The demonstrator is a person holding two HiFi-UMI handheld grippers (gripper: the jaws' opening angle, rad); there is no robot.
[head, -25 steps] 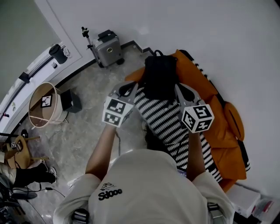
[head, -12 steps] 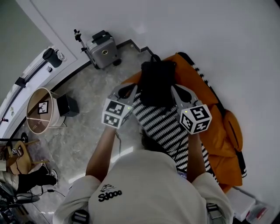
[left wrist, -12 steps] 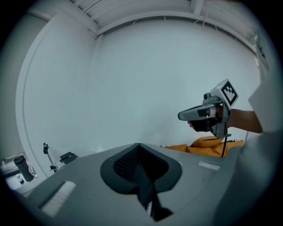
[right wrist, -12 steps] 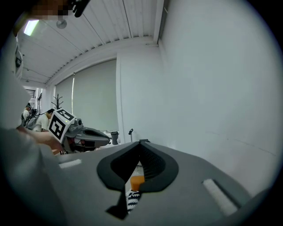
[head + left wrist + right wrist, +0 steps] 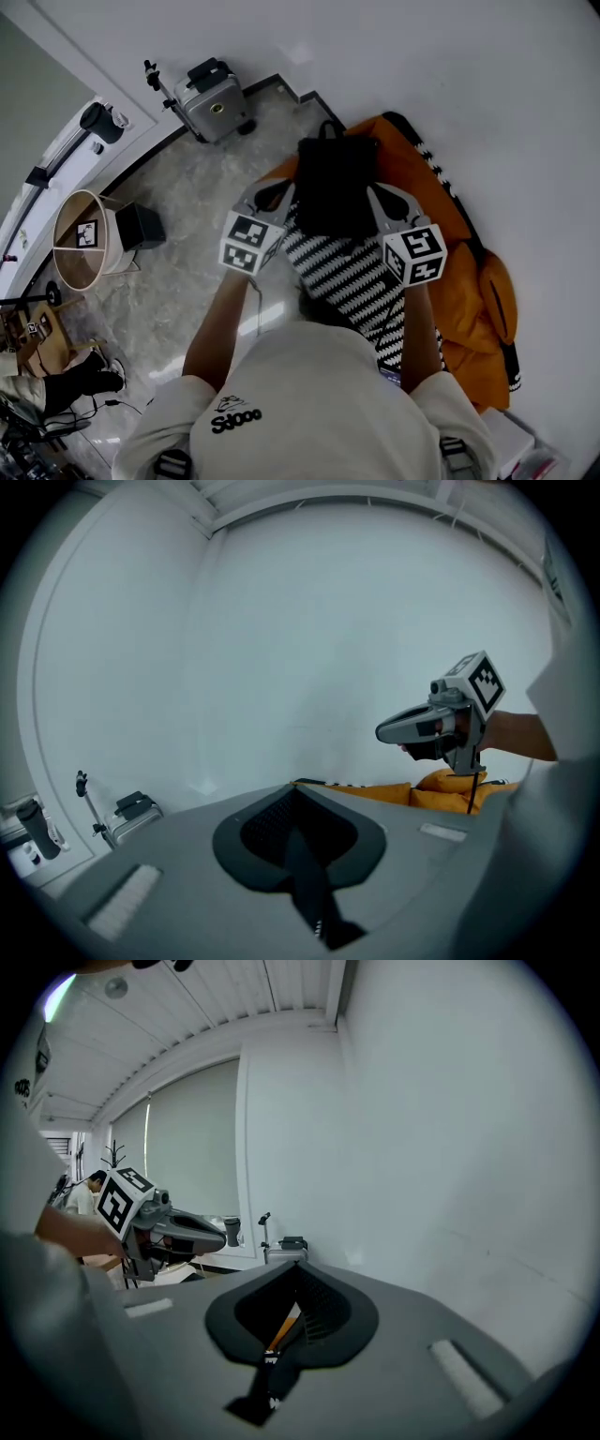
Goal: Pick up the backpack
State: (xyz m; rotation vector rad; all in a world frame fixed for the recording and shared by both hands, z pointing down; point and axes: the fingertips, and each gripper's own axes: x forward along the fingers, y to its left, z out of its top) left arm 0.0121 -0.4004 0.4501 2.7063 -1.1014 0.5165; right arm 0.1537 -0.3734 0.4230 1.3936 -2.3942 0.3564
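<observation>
Seen from above, a person's two forearms reach forward side by side, the left hand-held gripper (image 5: 278, 190) and right hand-held gripper (image 5: 379, 194) tilted slightly down, each closed tight on a thin black strap of the black backpack (image 5: 336, 183) between them, over an orange sofa (image 5: 412, 173).

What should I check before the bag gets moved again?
1. Left gripper shut on a black strap: ok.
2. Right gripper shut on the other strap: ok.
3. Backpack sits between both grippers, upright: ok.
4. Backpack lifted fully clear of the orange sofa: cannot tell.
5. Grey case stands apart from the backpack: ok.
</observation>
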